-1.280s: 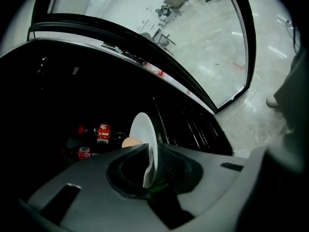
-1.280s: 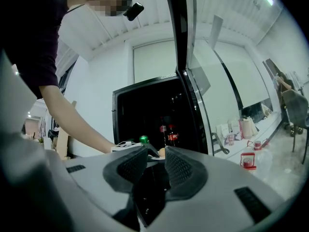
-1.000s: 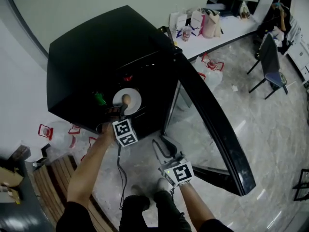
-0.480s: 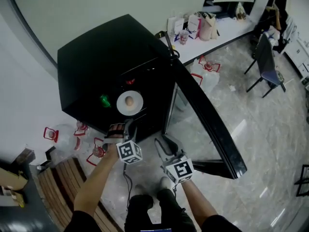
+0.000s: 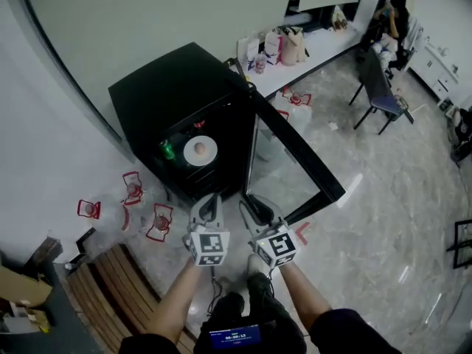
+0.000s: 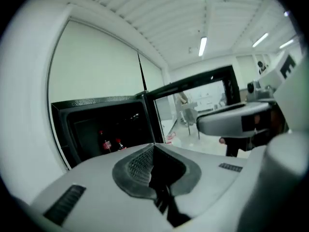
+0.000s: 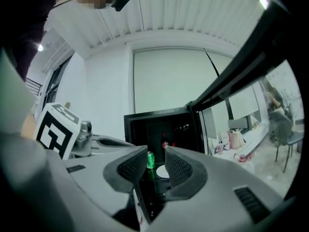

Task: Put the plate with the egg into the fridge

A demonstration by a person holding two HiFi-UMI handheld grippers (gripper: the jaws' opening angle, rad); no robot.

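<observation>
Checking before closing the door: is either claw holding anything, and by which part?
Nothing is held: left claw shut empty, right claw open, empty; plate sits inside the fridge.

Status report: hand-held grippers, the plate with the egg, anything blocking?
Left hand-held gripper shut, empty. Right hand-held gripper open, empty. Plate with egg inside fridge, beside green can. Door open; nothing blocking.

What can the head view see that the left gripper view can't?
Only the head view shows the plate with the egg and the green can inside the fridge. Only the left gripper view shows the ceiling lights. Both show the fridge, its open door and the right hand-held gripper.
</observation>
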